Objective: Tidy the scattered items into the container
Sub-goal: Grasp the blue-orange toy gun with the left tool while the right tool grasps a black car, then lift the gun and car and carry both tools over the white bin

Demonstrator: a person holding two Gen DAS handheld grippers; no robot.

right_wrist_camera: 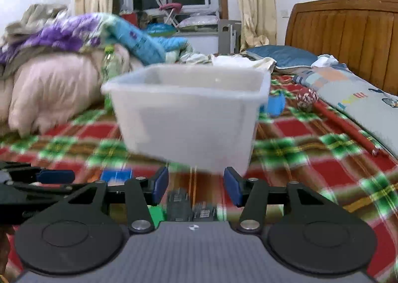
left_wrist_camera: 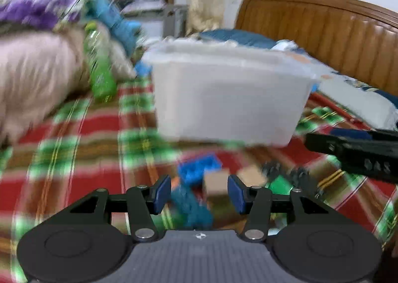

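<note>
A translucent white plastic bin stands on the plaid bedspread ahead of both grippers; it also shows in the right wrist view. My left gripper is open above a blurred pile: a blue brick, a tan wooden block, a teal piece, a green piece and dark pieces. My right gripper is open above dark grey pieces and a green piece. A blue brick lies to its left. Each gripper shows at the other view's edge.
Piled quilts and a green bottle lie at the left. Pillows and a wooden headboard are at the right. A red stick and a blue object lie right of the bin.
</note>
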